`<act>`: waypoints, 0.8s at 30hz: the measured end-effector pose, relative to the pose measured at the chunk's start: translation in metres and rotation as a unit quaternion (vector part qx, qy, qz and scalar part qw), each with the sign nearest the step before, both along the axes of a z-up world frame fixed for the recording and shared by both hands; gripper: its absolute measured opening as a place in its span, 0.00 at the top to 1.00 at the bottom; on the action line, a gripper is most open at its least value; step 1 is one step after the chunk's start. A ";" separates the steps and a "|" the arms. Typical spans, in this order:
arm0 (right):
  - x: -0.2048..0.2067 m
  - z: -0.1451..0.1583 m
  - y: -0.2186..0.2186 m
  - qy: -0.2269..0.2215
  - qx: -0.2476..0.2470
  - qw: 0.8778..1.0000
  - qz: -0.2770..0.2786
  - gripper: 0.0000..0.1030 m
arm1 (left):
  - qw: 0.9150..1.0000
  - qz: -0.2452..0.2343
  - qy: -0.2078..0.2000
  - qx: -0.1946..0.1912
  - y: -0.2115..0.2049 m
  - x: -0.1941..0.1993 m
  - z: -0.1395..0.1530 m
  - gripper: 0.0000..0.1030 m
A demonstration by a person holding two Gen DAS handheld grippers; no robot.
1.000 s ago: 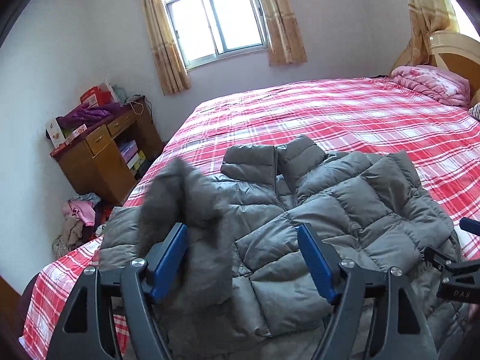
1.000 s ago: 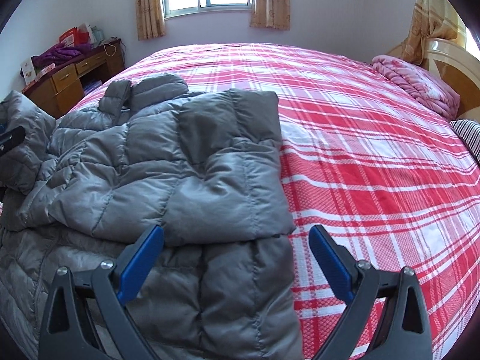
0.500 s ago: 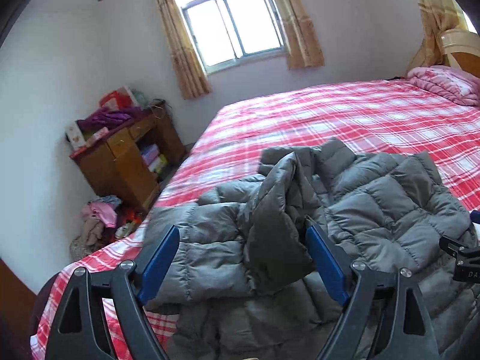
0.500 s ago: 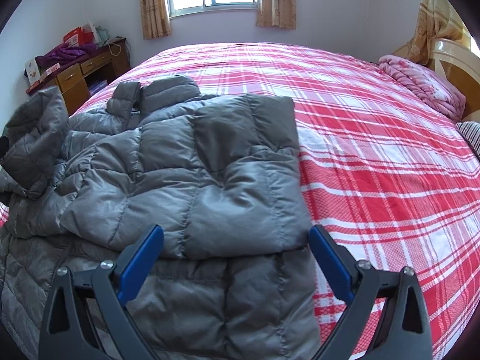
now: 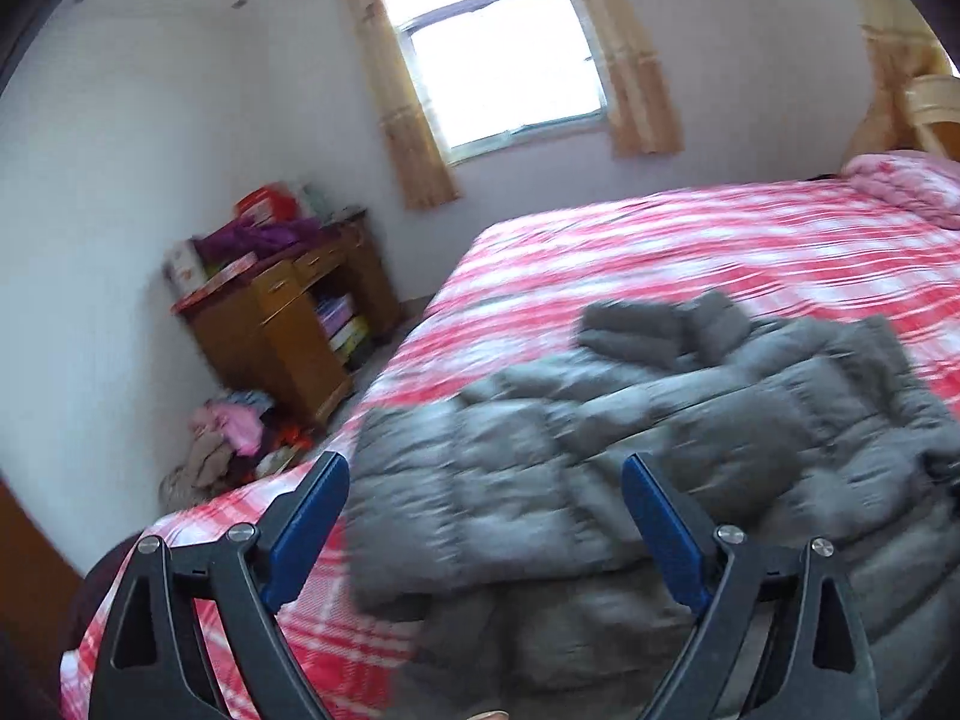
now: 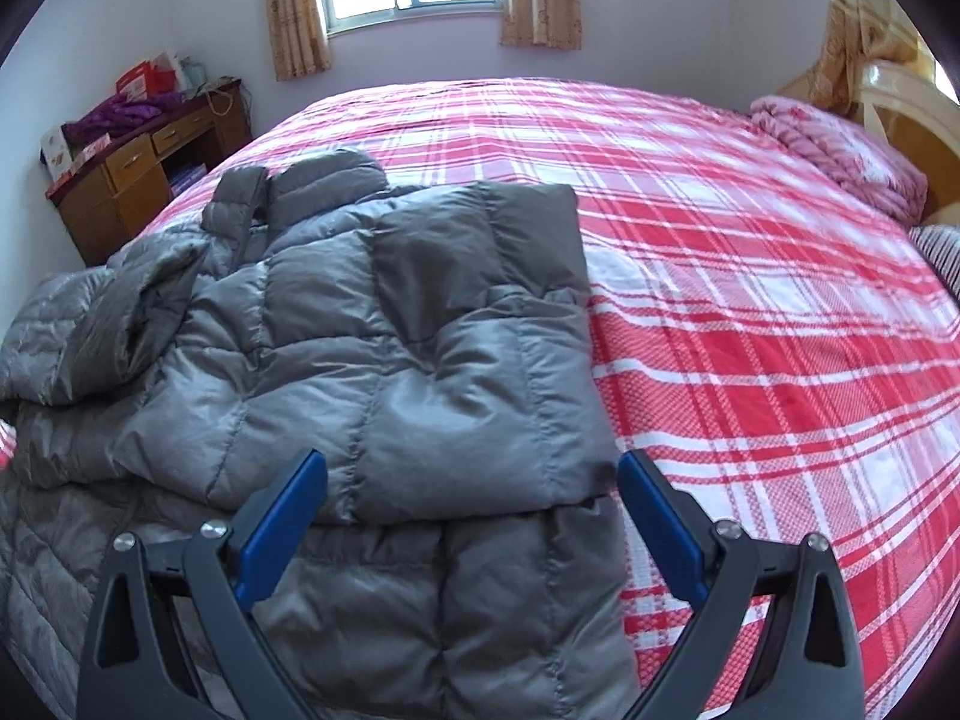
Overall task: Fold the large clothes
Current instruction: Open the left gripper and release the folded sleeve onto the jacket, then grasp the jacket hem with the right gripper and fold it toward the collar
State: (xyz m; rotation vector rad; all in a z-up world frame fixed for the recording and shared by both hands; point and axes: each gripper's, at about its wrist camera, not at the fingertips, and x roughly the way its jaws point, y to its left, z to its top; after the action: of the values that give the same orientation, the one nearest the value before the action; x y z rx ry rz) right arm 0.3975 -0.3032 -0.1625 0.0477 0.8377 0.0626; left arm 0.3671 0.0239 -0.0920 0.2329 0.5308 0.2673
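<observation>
Now, jacket: the grey puffer jacket point(image 6: 372, 360) lies on the near left part of the plaid bed point(image 6: 750, 312), collar far, hem near, both sleeves folded in.
Left gripper point(image 5: 480, 516): jaws spread wide, holding nothing, above the jacket's left edge.
Right gripper point(image 6: 474, 516): equally wide, empty, over the near hem.
Key relation: the long axis runs near to far; the hem lies nearest both claws, likely to go toward the collar.
</observation>
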 end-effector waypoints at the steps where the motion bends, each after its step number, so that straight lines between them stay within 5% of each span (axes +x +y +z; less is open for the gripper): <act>1: 0.001 0.001 0.000 0.000 0.008 1.000 -0.001 0.04 | 1.000 0.019 0.008 0.001 0.013 0.005 -0.006 0.10; 6: 0.011 0.018 0.030 -0.011 0.063 0.997 0.041 0.04 | 0.993 0.100 0.044 -0.042 0.073 0.032 -0.030 0.10; 12: 0.046 0.026 0.095 -0.011 0.107 0.988 0.108 0.08 | 0.984 0.130 0.076 -0.096 0.108 0.043 -0.053 0.10; 15: 0.062 0.014 0.118 0.019 0.143 0.981 0.132 0.35 | 0.983 0.128 0.085 -0.102 0.110 0.042 -0.059 0.10; 16: 0.066 0.009 0.126 0.033 0.155 0.977 0.146 0.65 | 0.983 0.128 0.086 -0.101 0.112 0.042 -0.060 0.10; 17: 0.067 0.005 0.134 0.043 0.168 0.971 0.166 0.83 | 0.983 0.128 0.086 -0.102 0.114 0.041 -0.060 0.10; 24: 0.041 0.013 0.118 0.001 0.129 0.977 0.167 0.90 | 0.983 0.124 0.087 -0.105 0.119 0.033 -0.059 0.10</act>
State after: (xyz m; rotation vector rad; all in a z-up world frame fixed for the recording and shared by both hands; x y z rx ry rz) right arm 0.4380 -0.1850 -0.1497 0.1513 0.8299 0.4885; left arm 0.3999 0.1425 -0.1506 -0.0160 0.7582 0.4324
